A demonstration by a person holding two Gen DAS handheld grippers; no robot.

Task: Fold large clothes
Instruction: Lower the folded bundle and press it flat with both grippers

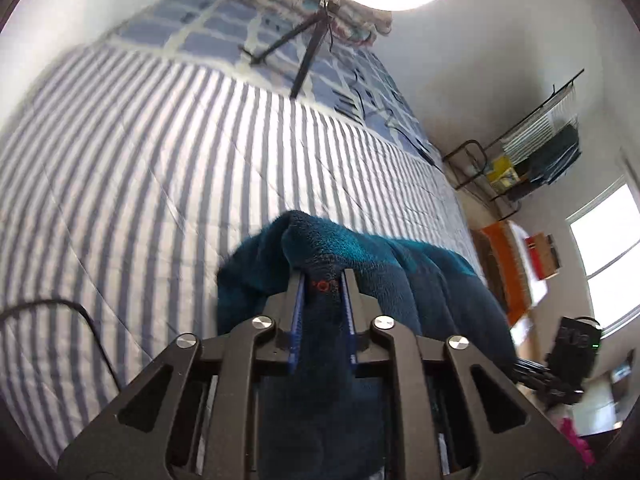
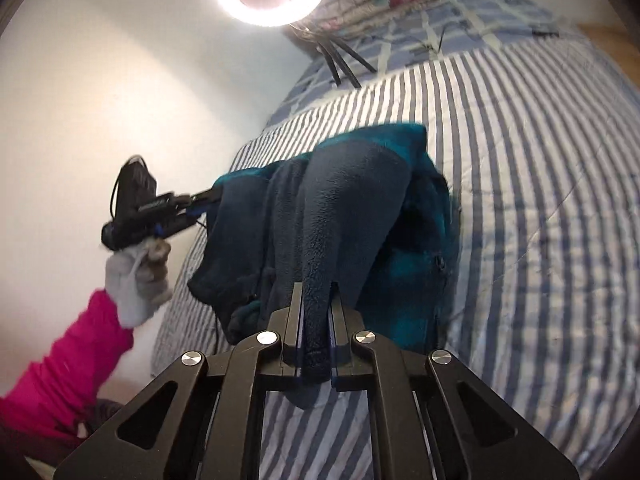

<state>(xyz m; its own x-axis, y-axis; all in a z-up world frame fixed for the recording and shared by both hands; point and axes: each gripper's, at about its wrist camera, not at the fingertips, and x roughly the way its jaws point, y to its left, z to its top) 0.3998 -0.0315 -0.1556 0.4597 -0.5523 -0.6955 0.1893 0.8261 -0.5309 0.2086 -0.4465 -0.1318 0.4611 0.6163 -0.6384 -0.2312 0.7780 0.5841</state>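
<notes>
Left wrist view, left gripper (image 1: 322, 280) jaws clamped on teal fleece garment (image 1: 360, 256), right gripper (image 2: 316, 292) likewise.

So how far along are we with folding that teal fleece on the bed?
Done: both grippers have hold of it, the left gripper and right gripper each shut on a bunch of the teal fleece. In hand: it hangs crumpled between them above the striped bedspread. Left: spreading it flat and every fold; no neat fold shows.
</notes>
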